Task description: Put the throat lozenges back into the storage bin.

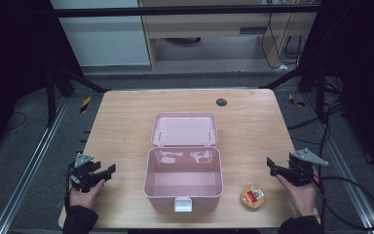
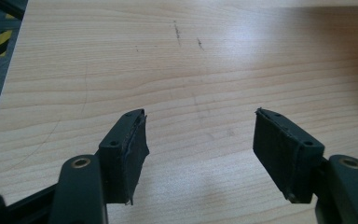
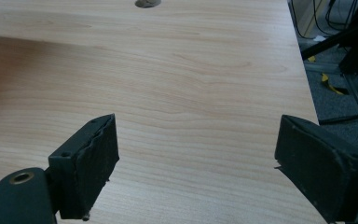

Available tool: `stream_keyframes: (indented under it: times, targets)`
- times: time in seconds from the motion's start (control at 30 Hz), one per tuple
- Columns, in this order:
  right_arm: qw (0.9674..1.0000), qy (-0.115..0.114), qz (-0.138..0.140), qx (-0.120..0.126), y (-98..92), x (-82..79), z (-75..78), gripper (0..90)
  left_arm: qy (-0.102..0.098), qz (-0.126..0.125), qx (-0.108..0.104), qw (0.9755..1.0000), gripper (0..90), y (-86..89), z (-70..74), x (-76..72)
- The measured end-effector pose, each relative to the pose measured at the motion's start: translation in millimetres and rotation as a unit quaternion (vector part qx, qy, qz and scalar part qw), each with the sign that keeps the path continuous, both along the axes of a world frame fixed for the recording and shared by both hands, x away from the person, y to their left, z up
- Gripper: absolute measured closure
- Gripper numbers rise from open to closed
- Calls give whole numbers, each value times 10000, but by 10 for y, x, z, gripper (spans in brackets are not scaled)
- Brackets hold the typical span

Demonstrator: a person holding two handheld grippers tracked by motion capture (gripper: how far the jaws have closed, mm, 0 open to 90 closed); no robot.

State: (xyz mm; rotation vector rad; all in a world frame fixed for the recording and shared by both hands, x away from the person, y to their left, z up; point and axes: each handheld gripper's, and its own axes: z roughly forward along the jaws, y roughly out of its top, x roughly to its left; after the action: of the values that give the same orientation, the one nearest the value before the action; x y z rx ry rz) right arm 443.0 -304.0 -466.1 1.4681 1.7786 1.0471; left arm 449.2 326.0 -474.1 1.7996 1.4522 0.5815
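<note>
Wooden table (image 1: 126, 122) bearing an open pink box (image 1: 183, 178) at centre, a round snack pack (image 1: 252, 197) just right of it, the left gripper (image 1: 108, 171) and right gripper (image 1: 272, 166) flanking both, jaws apart and empty.

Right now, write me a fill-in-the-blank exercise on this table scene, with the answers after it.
1. The pink box stands with its lid ____.
2. The round packaged snack lies nearest the ____ gripper.
3. Between the fingers of the left gripper there is ____.
4. The inside of the box is ____.

Missing words: open; right; nothing; empty
</note>
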Motion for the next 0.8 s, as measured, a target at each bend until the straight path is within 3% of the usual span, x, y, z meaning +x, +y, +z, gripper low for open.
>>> stream_keyframes:
  times: [0.17,0.23,0.43,0.57,0.67,0.8]
  targets:
    - [9997,-33,215,-113,52,-3,85,129,-9,-29,28,10000,339,-3,9,-7]
    - [9988,-45,434,-242,94,-1,146,126,14,-60,6,10000,336,-2,6,-4]
    - [9966,-149,671,-451,164,-5,265,128,-9,-92,-5,10000,330,-5,22,-19]
    - [9929,-106,1049,-557,224,18,418,128,15,-109,4,9999,327,-6,19,-17]
    - [9913,-136,1158,-604,258,28,491,139,15,-115,14,9999,324,-8,16,-15]
    - [9864,-151,1464,-734,354,66,661,139,43,-127,35,9999,321,-13,7,-11]
